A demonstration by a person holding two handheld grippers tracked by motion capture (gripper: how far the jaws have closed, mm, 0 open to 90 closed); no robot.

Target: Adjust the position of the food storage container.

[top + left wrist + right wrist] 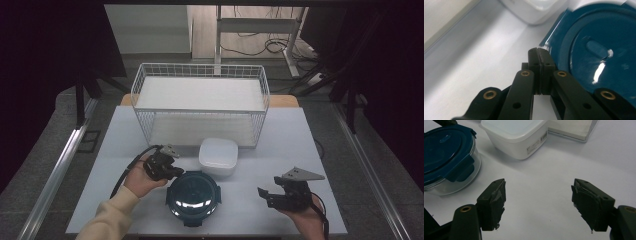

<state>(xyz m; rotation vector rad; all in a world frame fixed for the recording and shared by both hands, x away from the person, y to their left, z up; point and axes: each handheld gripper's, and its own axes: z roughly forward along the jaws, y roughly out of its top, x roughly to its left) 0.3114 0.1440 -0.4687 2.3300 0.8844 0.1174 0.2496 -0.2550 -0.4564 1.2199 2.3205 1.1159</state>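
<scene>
At the near edge of the table [125, 150], to the right: right gripper [268, 195] resting low in the hand, jaws spread wide, nothing between them, torn tape on the pads [496, 200]. Just left of it, near the middle of the front edge: round clear container [193, 198] with a dark teal clip-on lid [441, 152], upright on the white surface. At its upper-left rim: left gripper [176, 172], jaws pressed together with no gap and nothing visibly pinched, tips touching or just beside a lid flap [554, 32]; contact itself hard to judge. Likely handling: rigid body, glass or hard plastic, so probably weighty for its size and breakable if knocked off the edge; glossy lid, slippery under bare pads; hinged flaps [459, 168] the only parts proud of the rim, hence the natural places to pinch or lever. For lifting, better across the rim or under a latched flap than on the slick dome. Just behind, nearly touching: white square box [218, 156] with lid, light-looking plastic. Farther back: white wire basket [200, 107], standing across the table's far half.
</scene>
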